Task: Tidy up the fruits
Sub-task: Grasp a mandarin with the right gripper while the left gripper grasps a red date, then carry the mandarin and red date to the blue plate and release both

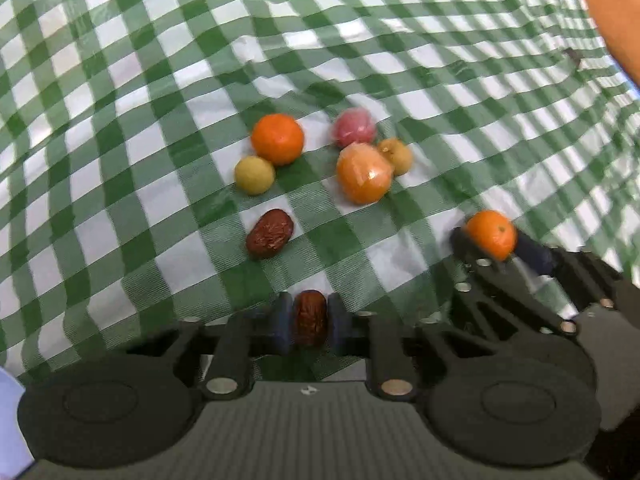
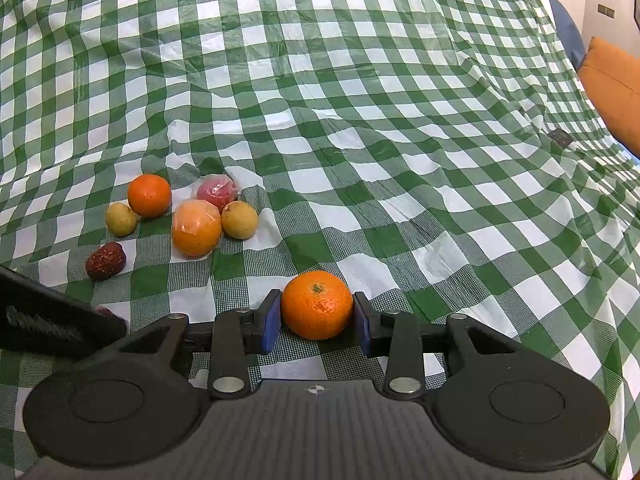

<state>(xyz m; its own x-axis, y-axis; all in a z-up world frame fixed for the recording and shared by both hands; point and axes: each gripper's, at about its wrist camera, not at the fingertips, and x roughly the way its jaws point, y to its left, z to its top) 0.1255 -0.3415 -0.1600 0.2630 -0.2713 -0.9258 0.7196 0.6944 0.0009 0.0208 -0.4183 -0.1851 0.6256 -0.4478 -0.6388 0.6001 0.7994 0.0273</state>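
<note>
My left gripper (image 1: 310, 318) is shut on a dark red date (image 1: 310, 316) just above the checked cloth. My right gripper (image 2: 316, 316) is shut on a small orange (image 2: 317, 304); it also shows in the left wrist view (image 1: 491, 234) at the right. On the cloth lie a second date (image 1: 269, 234), a bare orange (image 1: 277, 139), a yellow-green round fruit (image 1: 254, 175), a plastic-wrapped orange (image 1: 363, 173), a wrapped red fruit (image 1: 354, 127) and a yellow fruit (image 1: 396, 155). The same cluster (image 2: 196, 232) shows at the left in the right wrist view.
A green and white checked plastic cloth (image 2: 360, 100) covers the whole surface, wrinkled in places. An orange cushion (image 2: 612, 80) sits at the far right edge. The left gripper's body (image 2: 52, 320) enters the right wrist view at the lower left.
</note>
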